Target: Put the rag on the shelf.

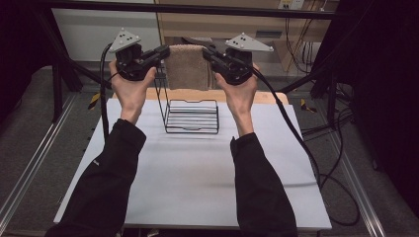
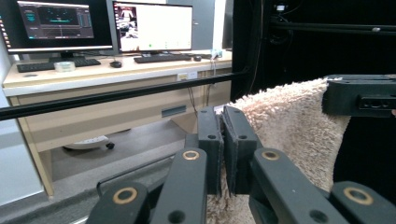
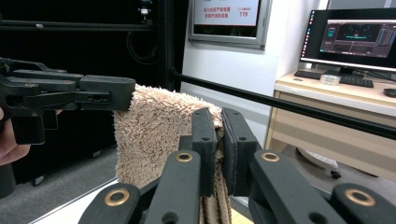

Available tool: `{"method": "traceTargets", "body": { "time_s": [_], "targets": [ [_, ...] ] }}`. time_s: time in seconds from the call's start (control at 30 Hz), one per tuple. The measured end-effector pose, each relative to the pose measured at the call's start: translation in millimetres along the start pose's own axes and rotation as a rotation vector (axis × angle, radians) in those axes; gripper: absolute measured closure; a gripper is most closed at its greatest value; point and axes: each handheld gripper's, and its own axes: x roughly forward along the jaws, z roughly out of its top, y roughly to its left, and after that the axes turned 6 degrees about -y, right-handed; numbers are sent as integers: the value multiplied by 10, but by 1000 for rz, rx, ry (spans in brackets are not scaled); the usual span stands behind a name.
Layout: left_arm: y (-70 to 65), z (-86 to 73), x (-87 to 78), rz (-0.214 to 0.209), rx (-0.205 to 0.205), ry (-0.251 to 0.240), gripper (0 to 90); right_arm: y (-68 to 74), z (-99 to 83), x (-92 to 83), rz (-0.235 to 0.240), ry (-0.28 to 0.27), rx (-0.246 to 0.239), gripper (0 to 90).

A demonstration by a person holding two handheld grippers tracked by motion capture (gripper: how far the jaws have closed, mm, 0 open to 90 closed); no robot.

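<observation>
- Towel [image 1: 187, 66] hangs in the air between my two hands, above the far edge of the table [image 1: 197, 182]; its top edge runs level from left to right and the rest drops straight down.
- My left hand-held gripper [image 1: 163, 51] is clamped tight on the towel's upper left corner, jaws pinched together on the pile.
- My right hand-held gripper [image 1: 208, 53] is clamped the same way on the upper right corner.
- Right below the cloth sits a black wire rack [image 1: 191, 116], apart from the towel's lower edge.
- Nothing lies between towel and rack.
- The table has a pale grey top, with a strip of wood [image 1: 217, 95] showing at its far edge.
- Around me: a black frame bar [image 1: 197, 9], cables [image 1: 336, 163] on the grey floor, and a desk [image 2: 107, 74] with lit monitors [image 2: 152, 25] and a keyboard [image 2: 161, 58].
</observation>
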Motion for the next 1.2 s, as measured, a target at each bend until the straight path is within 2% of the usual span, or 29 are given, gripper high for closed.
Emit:
{"method": "traceTargets", "body": {
  "time_s": [0.23, 0.4, 0.63, 0.7, 0.9, 1.2],
  "targets": [
    [50, 25, 66, 11, 1, -6, 860, -65, 5, 108, -9, 0, 6, 849],
    [58, 133, 89, 23, 19, -18, 860, -116, 50, 155, -6, -19, 27, 849],
    [104, 214, 147, 44, 34, -28, 860, -141, 136, 242, -10, -38, 13, 850],
    [121, 211, 173, 43, 33, -29, 860, -165, 137, 269, -7, -45, 20, 850],
    [170, 149, 247, 47, 57, -25, 860, -201, 98, 332, -17, -30, -4, 849],
    [225, 55, 306, 46, 63, -17, 860, -244, 27, 414, -23, -9, -17, 848]
  ]
}}
